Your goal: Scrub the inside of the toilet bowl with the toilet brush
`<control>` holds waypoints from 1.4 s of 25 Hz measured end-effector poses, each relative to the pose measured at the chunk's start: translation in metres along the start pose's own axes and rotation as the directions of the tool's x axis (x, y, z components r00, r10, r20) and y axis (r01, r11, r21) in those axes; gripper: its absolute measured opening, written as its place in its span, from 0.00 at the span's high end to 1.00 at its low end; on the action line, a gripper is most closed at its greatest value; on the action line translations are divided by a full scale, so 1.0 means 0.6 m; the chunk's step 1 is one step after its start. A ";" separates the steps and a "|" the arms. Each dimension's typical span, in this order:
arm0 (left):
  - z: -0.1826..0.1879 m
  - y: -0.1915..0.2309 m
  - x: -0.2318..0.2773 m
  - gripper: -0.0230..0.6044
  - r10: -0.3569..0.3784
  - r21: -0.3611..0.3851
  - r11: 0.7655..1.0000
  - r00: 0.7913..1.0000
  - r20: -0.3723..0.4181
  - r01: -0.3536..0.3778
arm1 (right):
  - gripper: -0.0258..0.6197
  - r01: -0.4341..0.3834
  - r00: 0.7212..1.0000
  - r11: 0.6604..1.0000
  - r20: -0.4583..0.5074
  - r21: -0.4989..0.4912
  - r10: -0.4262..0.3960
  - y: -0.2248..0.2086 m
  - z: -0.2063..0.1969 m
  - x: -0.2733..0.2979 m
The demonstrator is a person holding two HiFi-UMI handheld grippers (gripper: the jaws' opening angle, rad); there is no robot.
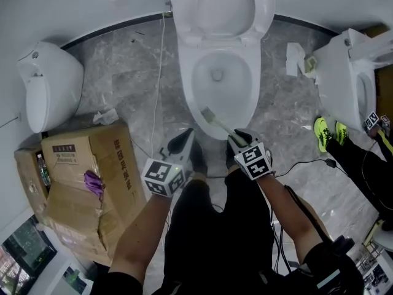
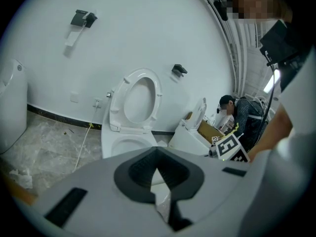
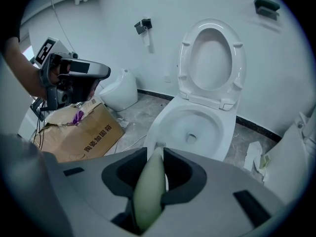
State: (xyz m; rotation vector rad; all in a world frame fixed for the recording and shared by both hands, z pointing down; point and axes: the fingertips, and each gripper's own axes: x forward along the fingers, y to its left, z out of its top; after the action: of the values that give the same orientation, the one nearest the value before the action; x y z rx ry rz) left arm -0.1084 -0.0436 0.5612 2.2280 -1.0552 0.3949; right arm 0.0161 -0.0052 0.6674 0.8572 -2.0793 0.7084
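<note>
Nearest, clamps the toilet brush (image 3: 149,194) by its pale green handle in the right gripper (image 3: 154,153), jaws pressed on either side of it, probably gripped far back for reach without stooping over the bowl. Angles the handle forward and down, putting the bristle end (image 1: 207,112) at the near inner edge of the toilet bowl (image 1: 186,90); cannot tell contact with the porcelain, so scrubbing judged barely begun at most. Holds the left gripper (image 1: 182,141) just beside the right, jaws drawn together on nothing, likely parked out of the brush's way and not needed for a one-handed job. Beyond, shows the seat (image 1: 265,12) tipped up against the wall, leaving the bowl open. Only from the head view: both grippers side by side, the brush's slant across the rim, a torn cardboard box (image 1: 92,158) on the floor at left. Only from the right gripper view: the handle seated between the pads, plus the drain at the bowl's bottom. Only from the left gripper view: the empty slit between its jaws, and farther off a crouching person (image 2: 243,115) behind a second toilet (image 2: 190,135).
</note>
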 end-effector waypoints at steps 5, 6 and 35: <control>0.013 0.004 0.007 0.95 0.007 0.002 1.000 1.000 0.009 -0.007 | 0.79 -0.005 1.000 1.000 0.011 -0.012 0.005 -0.006 0.026 0.018; 0.017 0.005 0.009 0.95 0.010 0.001 1.000 1.000 0.011 -0.010 | 0.79 -0.005 1.000 1.000 0.013 -0.017 0.005 -0.009 0.032 0.021; 0.066 0.017 0.086 0.95 0.064 -0.016 0.998 0.997 0.046 -0.064 | 0.79 0.010 0.997 0.998 0.078 -0.061 -0.005 -0.142 0.195 0.111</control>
State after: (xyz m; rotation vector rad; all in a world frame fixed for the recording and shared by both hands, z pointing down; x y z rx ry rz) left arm -0.0838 -0.1043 0.5617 2.2042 -1.1527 0.3634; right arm -0.0024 -0.1632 0.6732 0.8700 -2.1543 0.6134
